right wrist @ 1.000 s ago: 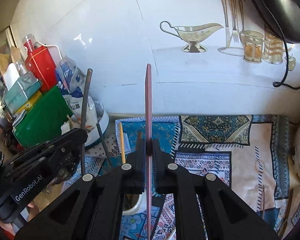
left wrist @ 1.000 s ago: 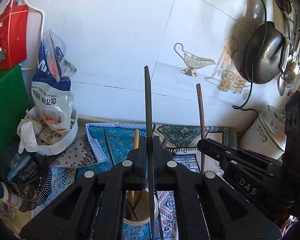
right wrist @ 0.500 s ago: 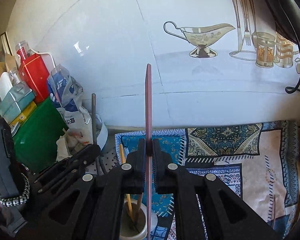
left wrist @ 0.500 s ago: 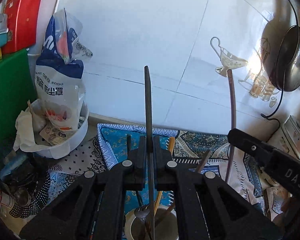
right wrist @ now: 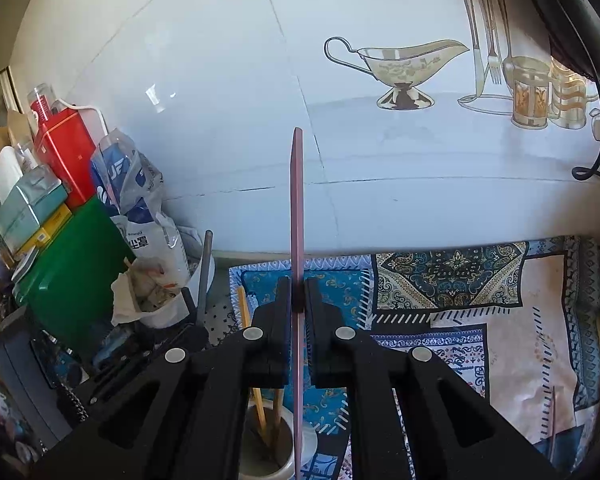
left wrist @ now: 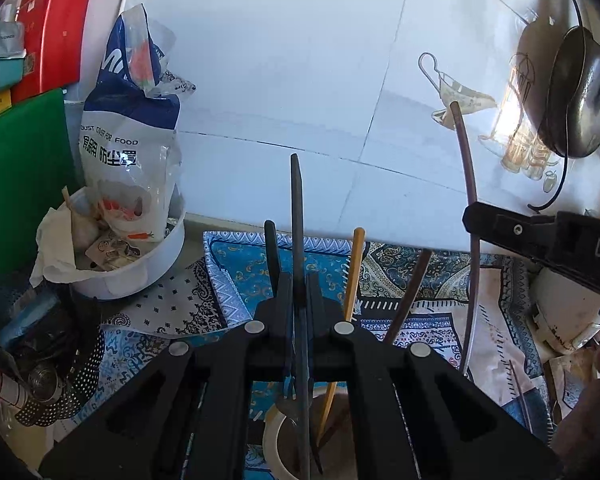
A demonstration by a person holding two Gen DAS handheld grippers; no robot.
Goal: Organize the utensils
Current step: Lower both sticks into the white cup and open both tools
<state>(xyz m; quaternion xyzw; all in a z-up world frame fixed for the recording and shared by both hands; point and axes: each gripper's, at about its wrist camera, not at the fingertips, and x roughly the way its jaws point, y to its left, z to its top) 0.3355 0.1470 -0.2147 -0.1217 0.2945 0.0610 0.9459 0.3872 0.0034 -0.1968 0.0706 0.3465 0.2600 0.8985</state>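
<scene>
The left gripper (left wrist: 299,292) pinches a dark utensil handle (left wrist: 297,216) upright, its lower end in the white cup (left wrist: 274,436) below among a wooden stick (left wrist: 350,280) and others. The right gripper (right wrist: 299,296) clamps a pink utensil (right wrist: 297,200), also upright over the cup (right wrist: 284,460). Only the left view shows the hanging pan (left wrist: 576,92). Beyond, a bowl (left wrist: 140,276) with a bag (left wrist: 130,128) stands on the patterned cloth (right wrist: 480,300) by the wall.

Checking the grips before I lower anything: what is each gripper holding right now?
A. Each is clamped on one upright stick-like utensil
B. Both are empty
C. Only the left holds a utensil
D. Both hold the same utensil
A: the left gripper clamps a dark utensil, the right gripper a pinkish utensil.
</scene>
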